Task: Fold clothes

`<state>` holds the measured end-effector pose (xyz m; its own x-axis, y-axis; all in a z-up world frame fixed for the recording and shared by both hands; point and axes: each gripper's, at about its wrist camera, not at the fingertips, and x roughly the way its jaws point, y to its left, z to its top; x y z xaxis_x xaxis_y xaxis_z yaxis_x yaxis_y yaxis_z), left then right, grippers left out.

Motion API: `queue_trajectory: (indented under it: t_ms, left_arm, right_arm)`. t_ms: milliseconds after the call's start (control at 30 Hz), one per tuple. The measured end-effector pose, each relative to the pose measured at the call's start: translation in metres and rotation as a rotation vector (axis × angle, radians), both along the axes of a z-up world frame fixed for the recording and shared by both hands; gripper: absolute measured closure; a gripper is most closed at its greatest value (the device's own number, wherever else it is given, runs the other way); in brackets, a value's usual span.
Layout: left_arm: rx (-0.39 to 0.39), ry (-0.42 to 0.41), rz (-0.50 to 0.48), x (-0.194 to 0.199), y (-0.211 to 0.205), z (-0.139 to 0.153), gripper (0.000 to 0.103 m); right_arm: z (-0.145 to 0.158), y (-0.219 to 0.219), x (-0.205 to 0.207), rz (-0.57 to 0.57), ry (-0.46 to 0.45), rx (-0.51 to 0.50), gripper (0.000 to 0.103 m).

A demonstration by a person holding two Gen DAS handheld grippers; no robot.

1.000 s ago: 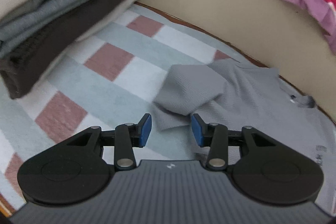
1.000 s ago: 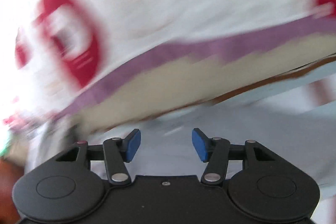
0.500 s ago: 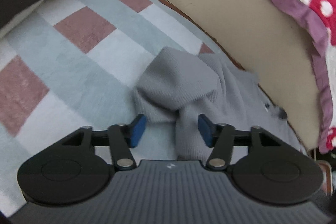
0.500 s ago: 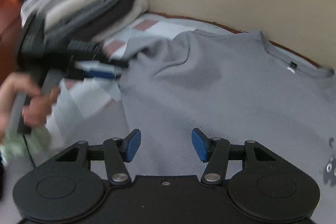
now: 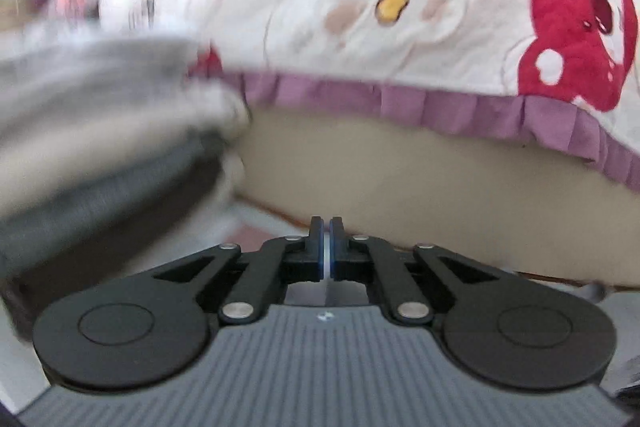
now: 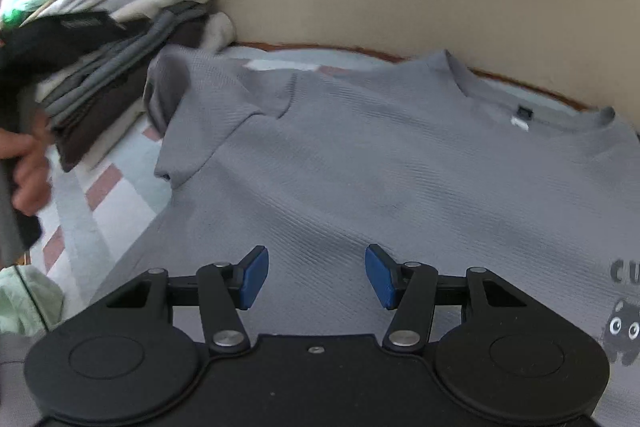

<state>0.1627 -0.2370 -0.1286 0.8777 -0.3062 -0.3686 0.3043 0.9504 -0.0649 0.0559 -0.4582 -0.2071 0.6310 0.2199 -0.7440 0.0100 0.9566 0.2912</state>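
Hand-held grippers: black linkage, blue pads, grey or black body

Left hand-held gripper (image 5: 325, 247): matte black plastic, 2 round disc housings w/ a shallow circle on each, angled link arms w/ silver rivets, triangular cut-outs in the outer arms; thin blue pads on the fingers; body below is grey w/ fine ribs and a small white mark at centre. Right hand-held gripper (image 6: 317, 277): same black discs, links and silver pins, blue pads (image 6: 253, 277) more visible, body plain black w/ 1 small screw in the middle. Person's hand (image 6: 28, 167) at left edge of right wrist view, blurred; no sleeve can be made out.
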Motion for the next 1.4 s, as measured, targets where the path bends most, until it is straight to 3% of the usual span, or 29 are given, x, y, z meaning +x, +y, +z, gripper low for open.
queue_trajectory:
  t_ms: [67, 167, 233, 333, 433, 500, 533, 567, 633, 700, 733, 833, 900, 1000, 1100, 1233, 1333, 1400]
  left_arm:
    - [-0.014, 0.066, -0.018, 0.011, 0.002, -0.002, 0.101]
    - [-0.152, 0.317, -0.035, 0.033, 0.028, -0.020, 0.098]
    - [-0.205, 0.411, -0.024, 0.031, 0.046, -0.032, 0.097]
    - [-0.213, 0.510, -0.022, 0.027, 0.065, -0.050, 0.080]
    - [-0.312, 0.659, -0.068, 0.033, 0.071, -0.073, 0.078]
    - [-0.399, 0.742, -0.108, 0.039, 0.073, -0.088, 0.067]
    - [-0.408, 0.754, -0.107, 0.041, 0.070, -0.092, 0.054]
    - [-0.412, 0.764, -0.101, 0.044, 0.066, -0.095, 0.050]
    - [-0.385, 0.745, -0.102, 0.048, 0.056, -0.098, 0.054]
    - [-0.348, 0.695, -0.142, 0.052, 0.046, -0.097, 0.085]
    - [-0.290, 0.659, -0.151, 0.051, 0.039, -0.091, 0.100]
    - [-0.164, 0.498, -0.187, 0.037, 0.027, -0.064, 0.100]
    - [-0.155, 0.429, -0.179, 0.026, 0.031, -0.046, 0.100]
    - [-0.198, 0.450, -0.124, 0.034, 0.046, -0.048, 0.100]
    - [-0.189, 0.553, -0.078, 0.061, 0.057, -0.083, 0.100]
    - [-0.092, 0.458, -0.103, 0.068, 0.054, -0.085, 0.100]
    - [-0.087, 0.375, -0.055, 0.065, 0.061, -0.067, 0.100]
    - [-0.153, 0.405, -0.027, 0.068, 0.074, -0.061, 0.100]
  right_arm:
    - [-0.004, -0.001, 0.001, -0.010, 0.011, 0.008, 0.044]
    - [-0.005, 0.001, 0.000, -0.006, 0.015, 0.011, 0.044]
    - [-0.001, 0.006, -0.001, 0.017, -0.005, 0.012, 0.044]
    - [0.006, 0.025, -0.004, 0.114, -0.039, 0.024, 0.044]
    - [0.004, 0.049, -0.005, 0.216, -0.040, -0.001, 0.044]
    - [-0.003, 0.064, -0.003, 0.255, -0.022, -0.044, 0.044]
    - [-0.006, 0.068, -0.001, 0.260, -0.016, -0.052, 0.044]
    - [-0.009, 0.072, 0.000, 0.266, -0.009, -0.059, 0.044]
    - [-0.011, 0.071, 0.003, 0.259, -0.007, -0.053, 0.044]
    - [-0.012, 0.068, 0.005, 0.244, -0.009, -0.036, 0.044]
    - [-0.012, 0.066, 0.006, 0.236, -0.010, -0.028, 0.044]
    - [-0.009, 0.062, 0.007, 0.221, -0.012, -0.025, 0.044]
    - [-0.001, 0.056, 0.006, 0.223, -0.001, -0.010, 0.044]
    - [0.009, 0.048, 0.004, 0.236, 0.054, 0.038, 0.042]
    - [0.007, 0.043, 0.001, 0.250, 0.155, 0.063, 0.040]
    - [-0.004, 0.038, -0.007, 0.269, 0.206, 0.037, 0.039]
    - [-0.004, 0.036, -0.007, 0.280, 0.239, 0.040, 0.039]
    - [-0.003, 0.037, -0.008, 0.301, 0.249, 0.038, 0.039]
